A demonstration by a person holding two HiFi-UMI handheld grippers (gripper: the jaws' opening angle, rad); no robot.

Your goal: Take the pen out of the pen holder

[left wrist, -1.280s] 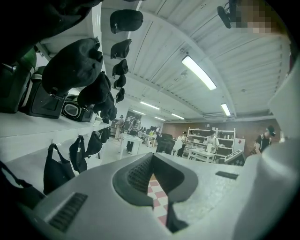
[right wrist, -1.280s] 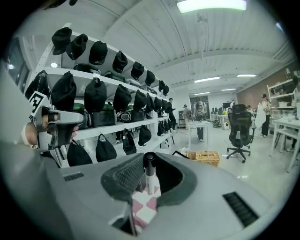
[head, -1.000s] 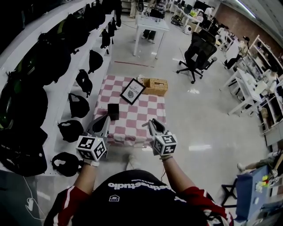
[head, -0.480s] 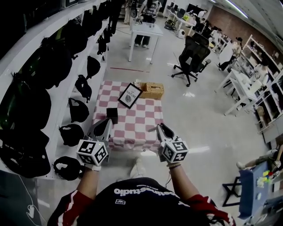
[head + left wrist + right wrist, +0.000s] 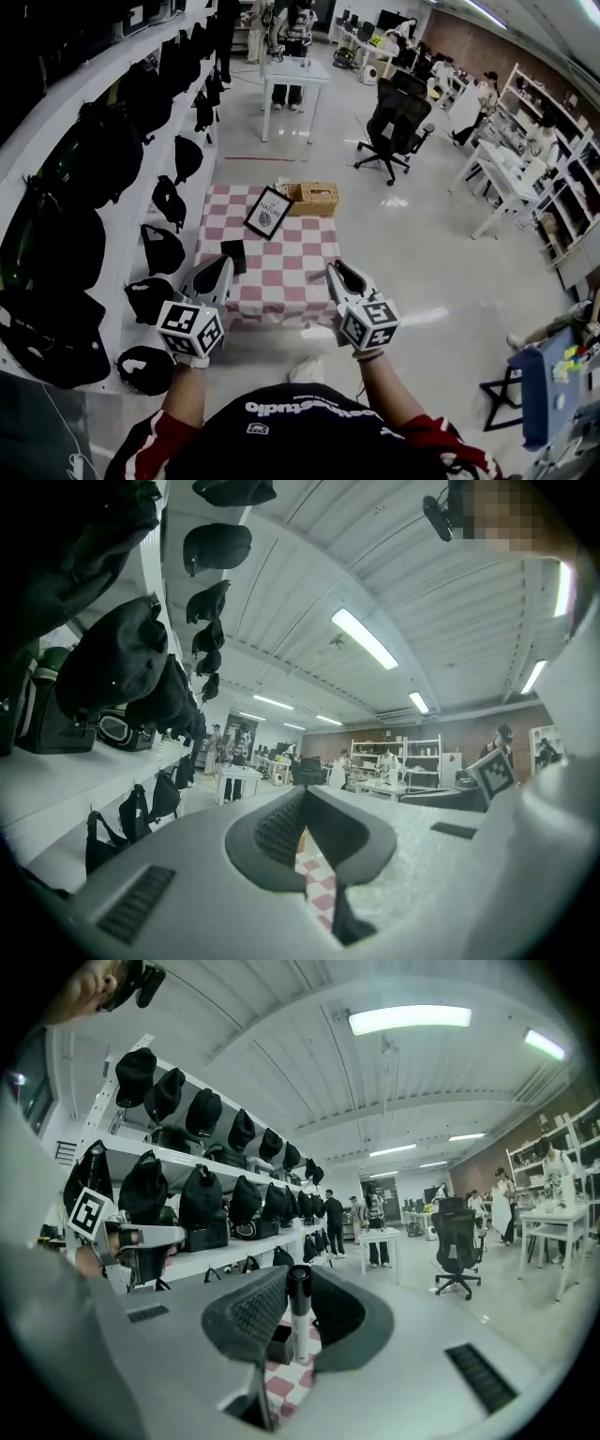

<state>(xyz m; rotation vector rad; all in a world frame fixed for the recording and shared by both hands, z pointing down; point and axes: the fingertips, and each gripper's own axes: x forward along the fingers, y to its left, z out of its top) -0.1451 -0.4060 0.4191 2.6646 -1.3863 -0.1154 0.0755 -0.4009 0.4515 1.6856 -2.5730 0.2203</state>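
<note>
A white pen with a black cap (image 5: 299, 1321) stands upright between the jaws of my right gripper (image 5: 298, 1283), which is shut on it. The black square pen holder (image 5: 233, 255) sits at the left side of the low table with a pink and white checked cloth (image 5: 281, 272); it also shows behind the pen (image 5: 278, 1344). Both grippers hover above the table's near edge, the right gripper (image 5: 339, 277) on the right and the left gripper (image 5: 215, 276) near the holder. My left gripper (image 5: 305, 799) has its pads together with nothing between them.
A black-framed picture (image 5: 268, 212) and a wicker basket (image 5: 315, 198) stand at the table's far end. White shelves with black bags and caps (image 5: 103, 178) run along the left. An office chair (image 5: 393, 120) and a white table (image 5: 296, 75) stand beyond.
Both grippers have risen away from the table, the right one further, with the pen still in it. The table now looks smaller and farther below.
</note>
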